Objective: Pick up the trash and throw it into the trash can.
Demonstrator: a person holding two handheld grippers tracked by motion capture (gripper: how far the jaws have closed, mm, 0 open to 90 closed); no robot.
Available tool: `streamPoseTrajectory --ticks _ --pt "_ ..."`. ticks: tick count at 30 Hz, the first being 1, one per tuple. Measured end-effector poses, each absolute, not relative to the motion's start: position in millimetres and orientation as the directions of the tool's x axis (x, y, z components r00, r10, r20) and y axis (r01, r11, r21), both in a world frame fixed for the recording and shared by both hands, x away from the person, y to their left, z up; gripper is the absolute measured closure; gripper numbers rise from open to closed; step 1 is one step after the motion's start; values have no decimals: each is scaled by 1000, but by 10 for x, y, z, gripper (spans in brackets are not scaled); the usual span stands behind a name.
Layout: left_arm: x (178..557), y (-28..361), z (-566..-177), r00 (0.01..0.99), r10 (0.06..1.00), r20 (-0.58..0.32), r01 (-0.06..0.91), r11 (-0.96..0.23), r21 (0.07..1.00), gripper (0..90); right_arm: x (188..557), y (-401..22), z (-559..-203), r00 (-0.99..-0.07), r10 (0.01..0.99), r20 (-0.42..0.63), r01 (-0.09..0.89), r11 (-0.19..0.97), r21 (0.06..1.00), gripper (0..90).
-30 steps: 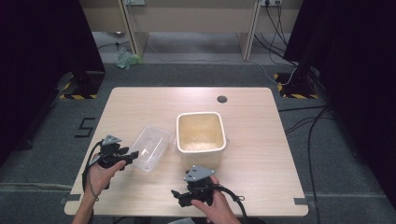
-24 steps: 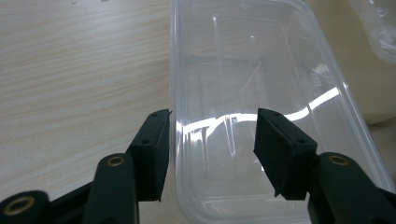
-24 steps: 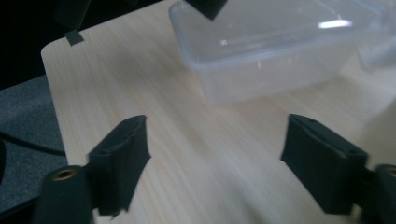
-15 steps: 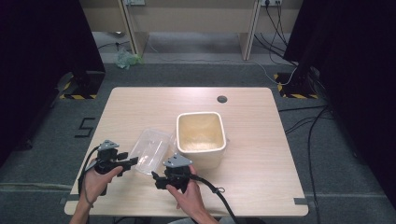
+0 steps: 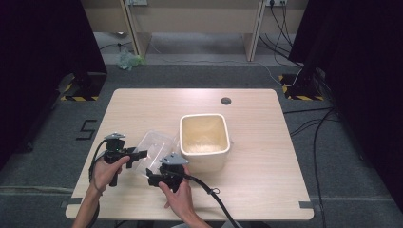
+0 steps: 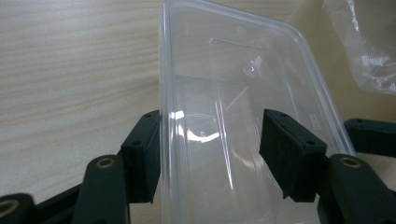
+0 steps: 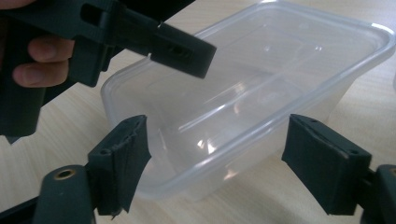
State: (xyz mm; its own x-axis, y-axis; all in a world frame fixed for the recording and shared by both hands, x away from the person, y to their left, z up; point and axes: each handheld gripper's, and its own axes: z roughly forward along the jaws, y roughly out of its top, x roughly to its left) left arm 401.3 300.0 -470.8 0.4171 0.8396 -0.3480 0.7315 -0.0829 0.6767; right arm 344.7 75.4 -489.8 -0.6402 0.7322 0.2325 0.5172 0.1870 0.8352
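Clear plastic container [image 5: 154, 149], cream tub [image 5: 204, 140], black hand-held grippers, pale wood-grain table [image 5: 266, 142], grey floor [image 5: 332, 156]

Clear container [image 5: 154, 149] on table [image 5: 266, 190], between left gripper [image 5: 138, 154] and right gripper [image 5: 151, 179]; tub [image 5: 204, 140] right of both.

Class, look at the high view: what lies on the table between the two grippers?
A clear plastic container lies between the left gripper and the right gripper. Both gripper views show its rim between open jaws.
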Motion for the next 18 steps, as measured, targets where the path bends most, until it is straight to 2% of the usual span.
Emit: streamPoseTrajectory --ticks 4,12,14,18 --pt "3966 3068 -4702 399 835 -378 750 -61 658 459 3450 773 -4901 -643 734 219 502 189 844 229" --pt "3839 3144 -4725 399 820 -411 753 -36 657 483 3433 767 -4864 -666 722 190 458 195 867 251" --pt "3775 3192 -4728 405 814 -416 753 -39 656 490 3411 759 -4872 -676 716 177 445 205 871 295" --pt "3720 3223 -4720 409 814 -412 753 -47 656 489 3424 751 -4888 -668 719 193 466 201 862 323"
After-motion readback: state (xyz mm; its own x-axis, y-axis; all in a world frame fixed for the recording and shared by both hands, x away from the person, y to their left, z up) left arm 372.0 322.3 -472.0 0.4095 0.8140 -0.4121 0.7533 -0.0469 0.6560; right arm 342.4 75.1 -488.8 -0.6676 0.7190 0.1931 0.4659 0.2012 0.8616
